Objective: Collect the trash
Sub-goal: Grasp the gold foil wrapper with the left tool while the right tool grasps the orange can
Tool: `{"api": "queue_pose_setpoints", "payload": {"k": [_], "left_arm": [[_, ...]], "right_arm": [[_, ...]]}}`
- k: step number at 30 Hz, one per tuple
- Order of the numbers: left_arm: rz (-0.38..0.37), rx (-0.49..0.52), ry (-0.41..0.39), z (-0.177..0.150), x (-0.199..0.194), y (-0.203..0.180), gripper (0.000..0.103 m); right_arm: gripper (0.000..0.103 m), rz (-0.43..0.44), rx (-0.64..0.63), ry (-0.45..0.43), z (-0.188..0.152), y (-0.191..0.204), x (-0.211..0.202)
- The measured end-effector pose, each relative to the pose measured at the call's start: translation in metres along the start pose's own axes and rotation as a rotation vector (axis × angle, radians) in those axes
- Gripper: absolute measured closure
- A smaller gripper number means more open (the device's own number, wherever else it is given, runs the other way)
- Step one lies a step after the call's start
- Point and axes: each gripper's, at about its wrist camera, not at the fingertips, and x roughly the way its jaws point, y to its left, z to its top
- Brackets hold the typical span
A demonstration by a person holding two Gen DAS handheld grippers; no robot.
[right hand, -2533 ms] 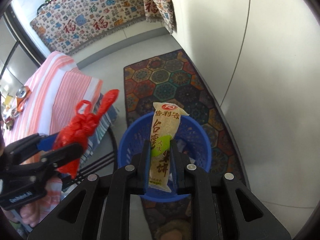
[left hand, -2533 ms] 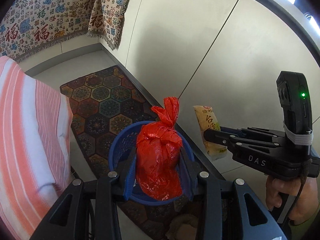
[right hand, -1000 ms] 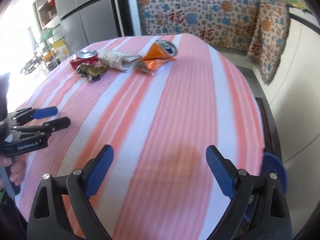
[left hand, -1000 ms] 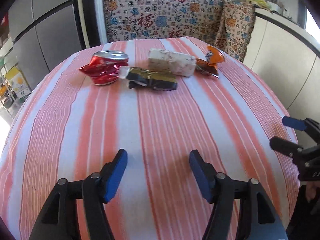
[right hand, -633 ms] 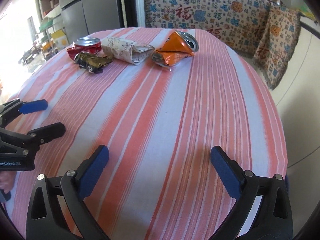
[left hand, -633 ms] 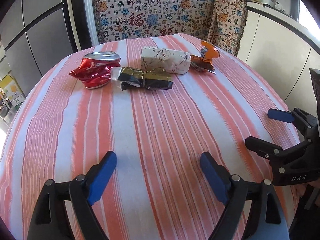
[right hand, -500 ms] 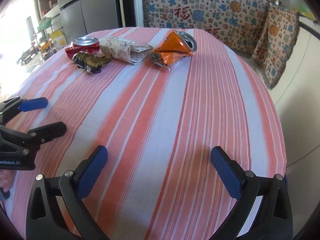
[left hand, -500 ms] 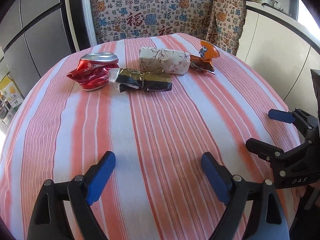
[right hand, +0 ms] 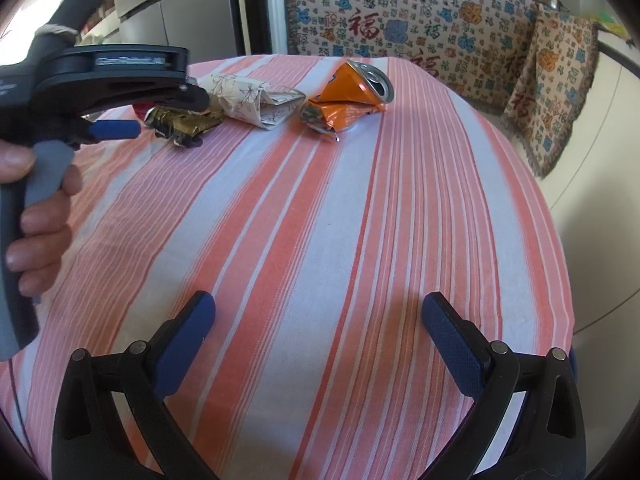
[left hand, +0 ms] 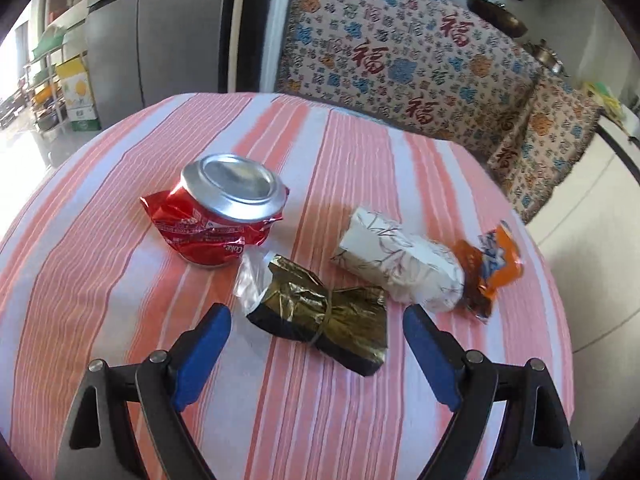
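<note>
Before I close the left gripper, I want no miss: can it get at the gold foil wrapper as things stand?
Probably yes. The left gripper is open, and the gold foil wrapper lies between its fingertips on the striped tablecloth, with nothing in front.

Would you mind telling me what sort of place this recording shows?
Probably a home kitchen or dining area: a table under a striped tablecloth, a steel refrigerator behind it, and pans above a patterned cloth.

Home kitchen/dining area: round table with striped tablecloth (right hand: 320, 200), steel fridge (left hand: 160, 40) behind, counter draped in a patterned cloth (left hand: 400, 60) with pots (left hand: 496, 14) on top, white cabinets (right hand: 600, 160) at right
</note>
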Motion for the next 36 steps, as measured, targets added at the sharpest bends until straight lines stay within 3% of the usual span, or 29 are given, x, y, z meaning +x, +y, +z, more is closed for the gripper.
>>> {"api": "queue_pose_setpoints", "payload": {"k": [4, 10, 13, 17, 20, 24, 27, 29, 30, 31, 33, 36], "left_arm": [[0.036, -0.001, -0.004, -0.013, 0.001, 0.017, 0.013], [0.074, 0.154, -0.049, -0.028, -0.039, 0.066, 0.013], [0.010, 0.198, -0.047, -0.029, -0.052, 0.077, 0.013], [-0.108, 0.125, -0.042, -0.013, -0.049, 0.071, 0.013], [-0.052, 0.035, -0.064, 0.010, -0.033, 0.066, 0.013], [0.010, -0.076, 0.038, 0.021, 0.010, 0.066, 0.013], [0.080, -0.004, 0.024, 0.010, 0.011, 0.056, 0.013], [0.054, 0.063, 0.024, 0.000, 0.004, 0.054, 0.014], [0.027, 0.101, 0.016, -0.005, -0.001, 0.055, 0.019], [0.010, 0.145, 0.003, -0.010, -0.008, 0.054, 0.041], [-0.024, 0.257, 0.011, -0.019, -0.017, 0.054, 0.069], [-0.134, 0.415, 0.035, -0.035, -0.033, 0.055, 0.071]], "right_arm": [[0.001, 0.001, 0.003, -0.001, 0.000, 0.000, 0.000], [0.000, 0.005, 0.007, -0.002, 0.000, 0.001, 0.000], [0.000, 0.003, 0.006, -0.002, 0.000, 0.002, 0.001], [0.001, 0.001, 0.004, -0.002, 0.000, 0.002, 0.001], [0.001, -0.002, 0.004, -0.002, 0.001, 0.002, 0.001], [0.001, -0.001, 0.004, -0.003, 0.001, 0.002, 0.001], [0.001, -0.001, 0.005, -0.003, 0.001, 0.002, 0.001], [0.001, 0.000, 0.006, -0.003, 0.002, 0.002, 0.002], [0.001, 0.001, 0.007, -0.003, 0.002, 0.002, 0.002], [0.001, 0.001, 0.007, -0.004, 0.002, 0.002, 0.001], [0.001, 0.001, 0.008, -0.004, 0.002, 0.002, 0.002], [0.001, 0.000, 0.007, -0.004, 0.002, 0.002, 0.002]]}}
